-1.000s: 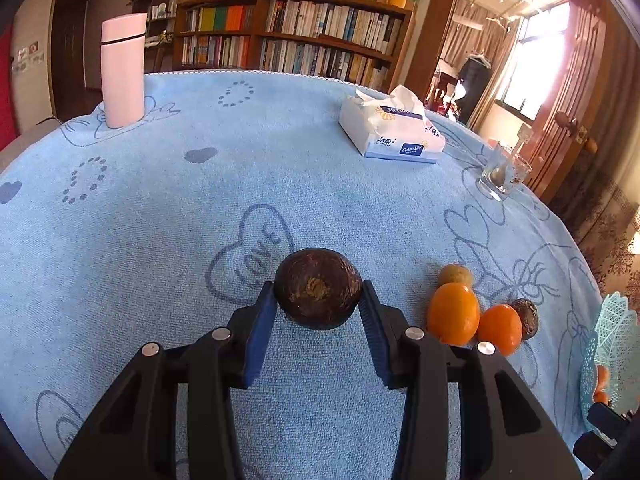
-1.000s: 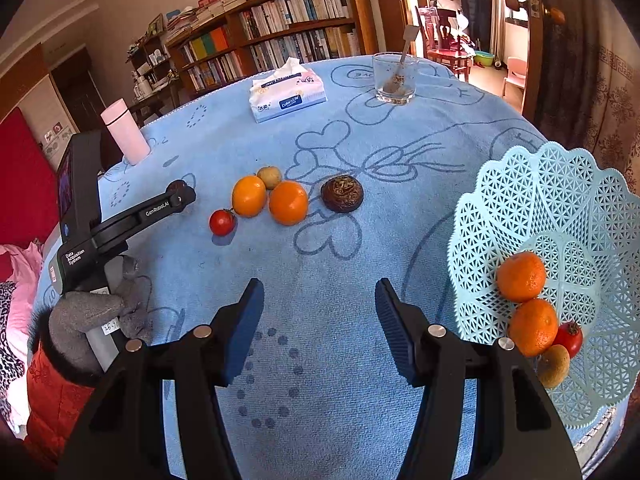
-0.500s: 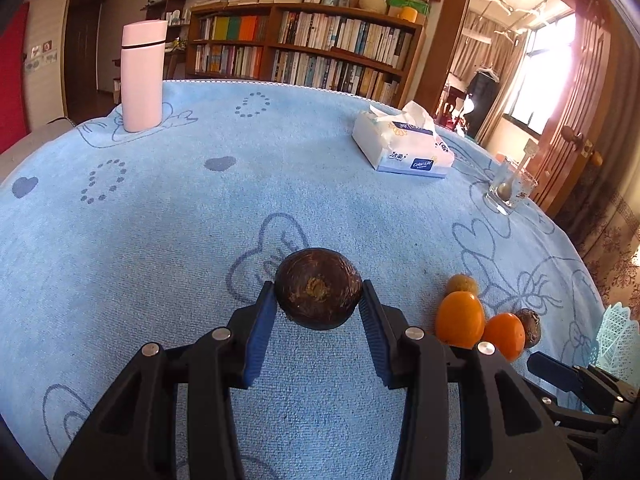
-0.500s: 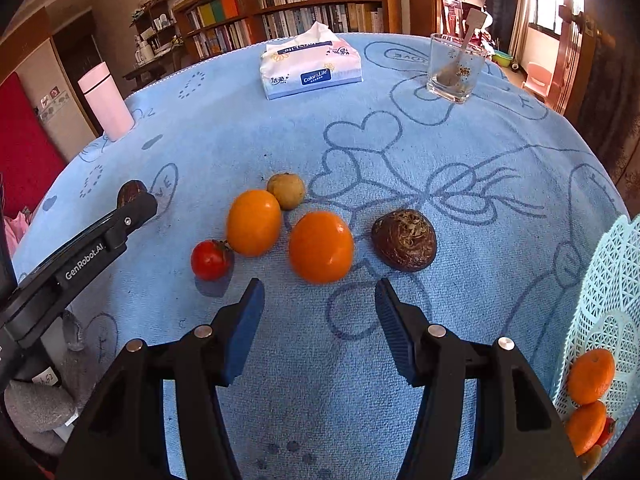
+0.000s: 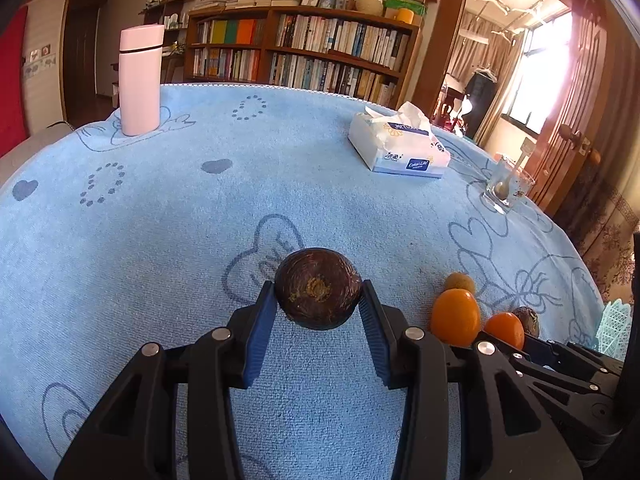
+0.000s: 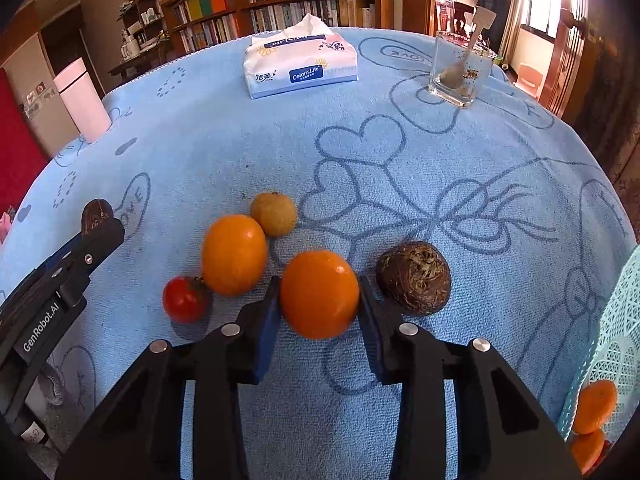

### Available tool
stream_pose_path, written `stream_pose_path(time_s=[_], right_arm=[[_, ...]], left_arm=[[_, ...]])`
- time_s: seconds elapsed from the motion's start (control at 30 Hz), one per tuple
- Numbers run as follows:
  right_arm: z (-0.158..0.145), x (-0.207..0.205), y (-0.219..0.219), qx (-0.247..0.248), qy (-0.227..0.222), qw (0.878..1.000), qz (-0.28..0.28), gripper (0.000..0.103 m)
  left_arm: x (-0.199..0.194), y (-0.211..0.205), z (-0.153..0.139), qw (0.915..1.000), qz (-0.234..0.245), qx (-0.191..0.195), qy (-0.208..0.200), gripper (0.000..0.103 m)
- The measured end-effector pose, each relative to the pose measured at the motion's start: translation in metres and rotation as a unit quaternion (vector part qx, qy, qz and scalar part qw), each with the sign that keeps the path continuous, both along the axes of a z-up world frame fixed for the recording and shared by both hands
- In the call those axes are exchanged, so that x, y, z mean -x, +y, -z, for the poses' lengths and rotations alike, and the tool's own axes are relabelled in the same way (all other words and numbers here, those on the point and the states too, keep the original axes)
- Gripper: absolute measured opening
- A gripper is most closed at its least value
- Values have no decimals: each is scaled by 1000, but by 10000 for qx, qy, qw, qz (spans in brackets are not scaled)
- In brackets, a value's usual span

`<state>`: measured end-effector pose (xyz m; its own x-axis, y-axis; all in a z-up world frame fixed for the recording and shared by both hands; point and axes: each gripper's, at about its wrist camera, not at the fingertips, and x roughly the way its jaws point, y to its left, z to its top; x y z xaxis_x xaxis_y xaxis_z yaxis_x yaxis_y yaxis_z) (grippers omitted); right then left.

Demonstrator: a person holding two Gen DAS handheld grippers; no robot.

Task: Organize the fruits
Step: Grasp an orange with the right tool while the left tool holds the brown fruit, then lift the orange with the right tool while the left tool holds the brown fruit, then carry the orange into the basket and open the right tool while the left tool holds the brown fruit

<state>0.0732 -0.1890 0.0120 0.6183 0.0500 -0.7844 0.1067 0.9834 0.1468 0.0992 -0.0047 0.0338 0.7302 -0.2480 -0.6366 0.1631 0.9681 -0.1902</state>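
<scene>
Across the whole of both views, a round table under a blue towel cloth [image 6: 460,152] printed with hearts and loops. At the right edge of the right wrist view, a pale green lattice basket [image 6: 618,344] with two oranges [image 6: 596,404] inside. At the upper middle, a tissue pack [image 6: 300,64]; at the upper left, a pink flask [image 6: 82,100], upright; at the upper right, a glass [image 6: 460,70] with a spoon in it.

At the lower middle of the right wrist view, the right claw [image 6: 319,300], jaws just drawn in, blue pads pressed on both sides of an orange [image 6: 319,294] resting on the cloth. Just right of it, a dark brown rough fruit [image 6: 414,278]. To its upper left, a second orange [image 6: 234,254], touching a small tan fruit [image 6: 274,209] above and a red tomato [image 6: 185,299] at its lower left.

At the lower middle of the left wrist view, the left claw [image 5: 318,306], narrowly parted and clamped on a dark brown round fruit [image 5: 318,288], above the cloth.
</scene>
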Motion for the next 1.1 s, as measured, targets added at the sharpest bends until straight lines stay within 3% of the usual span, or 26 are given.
stream_pose_path(time_s=[0.6, 1.1], right_arm=[[-39, 75, -25, -214, -386, 9984, 358, 38], [-37, 140, -133, -393, -306, 9812, 1863, 38]], left_arm=[[11, -8, -5, 9997, 199, 10, -127, 43], [14, -13, -5, 9995, 261, -42, -170, 43]])
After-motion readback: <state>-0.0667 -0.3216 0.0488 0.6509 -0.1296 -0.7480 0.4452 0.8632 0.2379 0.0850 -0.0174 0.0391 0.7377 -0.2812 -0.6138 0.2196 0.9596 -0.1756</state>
